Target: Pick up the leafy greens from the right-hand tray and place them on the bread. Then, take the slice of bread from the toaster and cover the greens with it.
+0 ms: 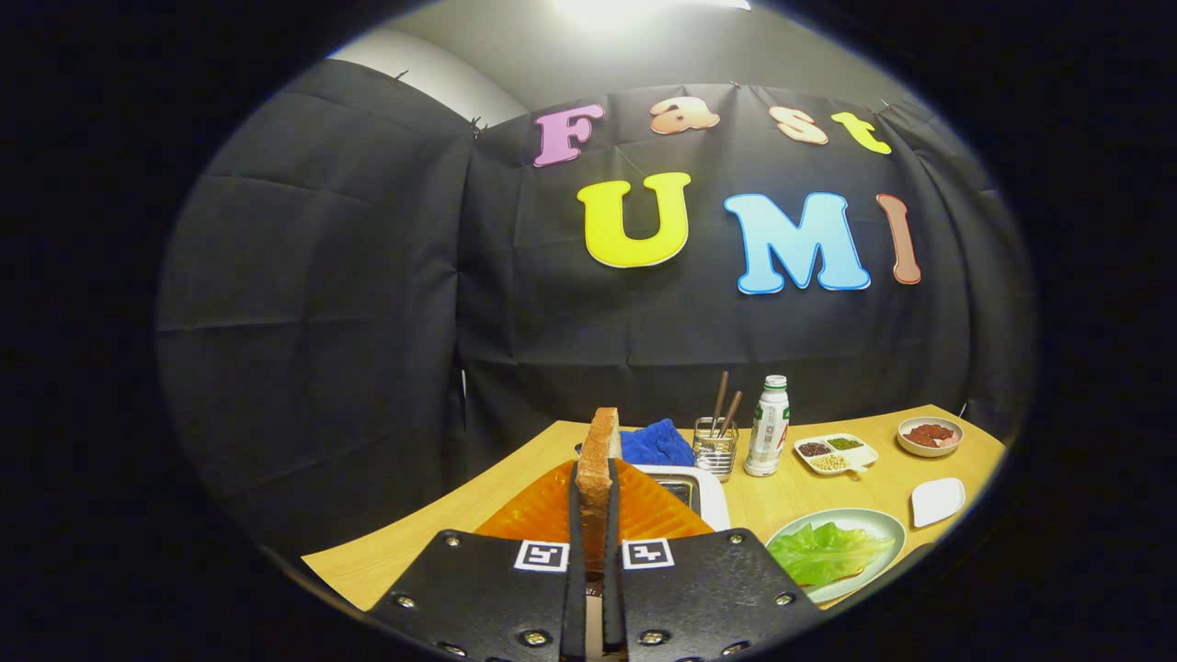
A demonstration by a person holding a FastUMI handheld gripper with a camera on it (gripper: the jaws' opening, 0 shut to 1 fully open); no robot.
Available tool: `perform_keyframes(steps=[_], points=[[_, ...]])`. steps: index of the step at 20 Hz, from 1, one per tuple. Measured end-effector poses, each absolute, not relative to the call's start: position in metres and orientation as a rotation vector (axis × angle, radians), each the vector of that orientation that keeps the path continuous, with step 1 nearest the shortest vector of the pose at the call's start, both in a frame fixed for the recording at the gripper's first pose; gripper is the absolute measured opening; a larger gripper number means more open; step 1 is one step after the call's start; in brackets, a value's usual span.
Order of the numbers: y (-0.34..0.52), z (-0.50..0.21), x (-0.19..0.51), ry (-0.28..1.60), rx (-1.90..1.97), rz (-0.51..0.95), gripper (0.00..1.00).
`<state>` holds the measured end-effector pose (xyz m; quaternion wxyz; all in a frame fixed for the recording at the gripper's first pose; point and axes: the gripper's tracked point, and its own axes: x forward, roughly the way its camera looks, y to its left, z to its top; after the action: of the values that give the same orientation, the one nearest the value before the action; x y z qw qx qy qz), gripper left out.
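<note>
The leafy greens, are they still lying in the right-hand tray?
No, the leafy greens lie on bread on the pale green plate, while the claw grips a bread slice.

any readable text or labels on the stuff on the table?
Nothing legible.
Bottle: its label has print, too small and blurred to read.
Two square marker tags, one on each side of the gripper: black-and-white patterns, not text.
The fingers are shut on a slice of bread; it has no print.

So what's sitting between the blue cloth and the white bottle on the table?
In the gripper view, a clear cup holding brown sticks stands between the blue cloth and the white bottle. The gripper is shut on a bread slice.
</note>
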<state>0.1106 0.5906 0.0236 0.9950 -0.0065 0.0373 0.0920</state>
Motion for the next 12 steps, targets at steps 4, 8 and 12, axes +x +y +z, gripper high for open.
perform_keyframes(steps=[4, 8, 12], points=[[0.594, 0.05, 0.104, 0.038, -0.022, 0.224, 0.07], [0.587, 0.067, 0.096, 0.022, -0.043, 0.252, 0.07], [0.563, 0.085, 0.091, -0.015, -0.045, 0.261, 0.07]])
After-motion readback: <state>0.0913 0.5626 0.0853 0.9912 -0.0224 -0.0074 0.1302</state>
